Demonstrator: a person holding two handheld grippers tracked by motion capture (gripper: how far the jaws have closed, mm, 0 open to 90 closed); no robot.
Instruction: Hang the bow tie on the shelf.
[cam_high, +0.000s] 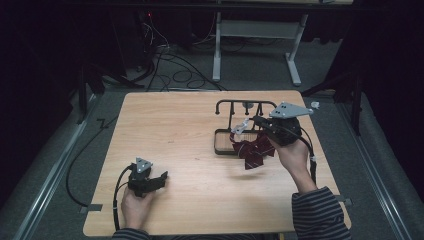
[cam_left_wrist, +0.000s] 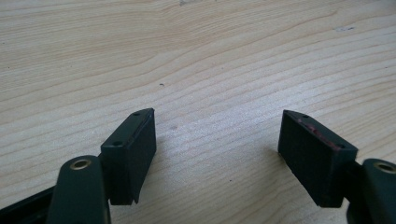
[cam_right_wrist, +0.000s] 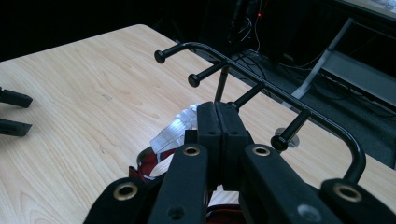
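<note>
Right gripper (cam_right_wrist: 219, 140) jaws pressed together on white strap (cam_right_wrist: 175, 128) of dark red plaid bow tie (cam_high: 254, 149), held just before black peg rack (cam_high: 245, 106). Left gripper (cam_high: 159, 179) jaws wide apart, empty, resting on table (cam_high: 170, 130), well apart.

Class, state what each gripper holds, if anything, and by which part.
The right gripper is shut on the dark red bow tie's white strap. The left gripper is open and holds nothing.
</note>
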